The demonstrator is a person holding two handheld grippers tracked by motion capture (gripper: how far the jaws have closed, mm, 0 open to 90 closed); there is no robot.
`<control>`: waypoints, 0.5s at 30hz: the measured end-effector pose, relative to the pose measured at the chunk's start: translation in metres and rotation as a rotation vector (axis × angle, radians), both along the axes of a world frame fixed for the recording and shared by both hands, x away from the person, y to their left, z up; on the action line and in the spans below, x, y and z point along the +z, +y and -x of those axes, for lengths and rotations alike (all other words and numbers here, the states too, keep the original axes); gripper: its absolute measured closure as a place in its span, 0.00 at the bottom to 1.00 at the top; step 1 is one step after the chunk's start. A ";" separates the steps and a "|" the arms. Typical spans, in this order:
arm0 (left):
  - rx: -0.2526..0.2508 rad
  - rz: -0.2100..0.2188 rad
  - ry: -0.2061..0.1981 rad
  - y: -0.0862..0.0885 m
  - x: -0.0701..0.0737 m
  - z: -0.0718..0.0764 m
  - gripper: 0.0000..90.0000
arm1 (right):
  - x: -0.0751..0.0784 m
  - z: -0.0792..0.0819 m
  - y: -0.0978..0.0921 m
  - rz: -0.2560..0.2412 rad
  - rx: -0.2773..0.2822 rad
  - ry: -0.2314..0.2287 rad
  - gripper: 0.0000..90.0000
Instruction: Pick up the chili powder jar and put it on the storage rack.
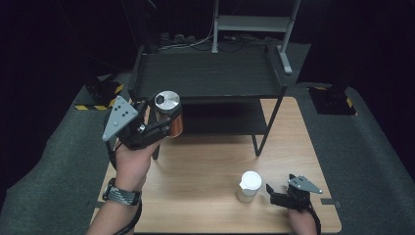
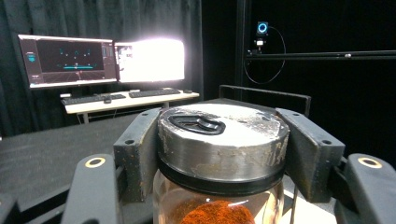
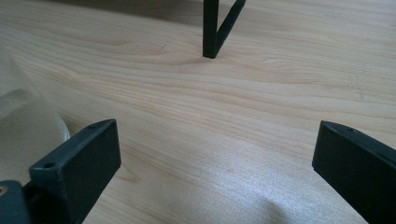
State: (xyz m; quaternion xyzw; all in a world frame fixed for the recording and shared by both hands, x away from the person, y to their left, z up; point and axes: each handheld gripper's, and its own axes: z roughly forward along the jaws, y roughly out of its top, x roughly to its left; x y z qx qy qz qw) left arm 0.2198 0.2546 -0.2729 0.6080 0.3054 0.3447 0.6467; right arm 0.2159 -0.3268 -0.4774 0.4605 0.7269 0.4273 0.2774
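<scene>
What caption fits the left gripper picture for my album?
Left gripper clamps a glass jar of orange powder by its metal lid.

The jar (image 2: 219,205) is clear glass under a scuffed, dull metal lid (image 2: 222,135) — the table (image 3: 243,107) pale, smooth-grained wood.

A light wooden table (image 1: 205,161) fills the lower middle of the high view, its grain running left to right. A black two-tier shelf rack (image 1: 208,76) stands on its far half, with one thin black leg (image 3: 210,32) planted on the wood at the top centre of the right gripper view. A white-lidded clear jar (image 1: 248,186) rests on the tabletop in the lower right part of the high view. Grey carpet floor (image 1: 54,156) surrounds the table.
</scene>
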 end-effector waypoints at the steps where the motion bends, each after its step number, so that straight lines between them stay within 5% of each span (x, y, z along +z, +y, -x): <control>1: 0.000 0.005 -0.005 -0.001 0.003 -0.002 0.39 | 0.000 0.000 0.000 0.001 0.001 -0.001 0.00; 15: 0.013 0.021 -0.037 -0.004 0.023 -0.020 0.39 | 0.000 0.000 0.000 -0.002 0.000 -0.003 0.00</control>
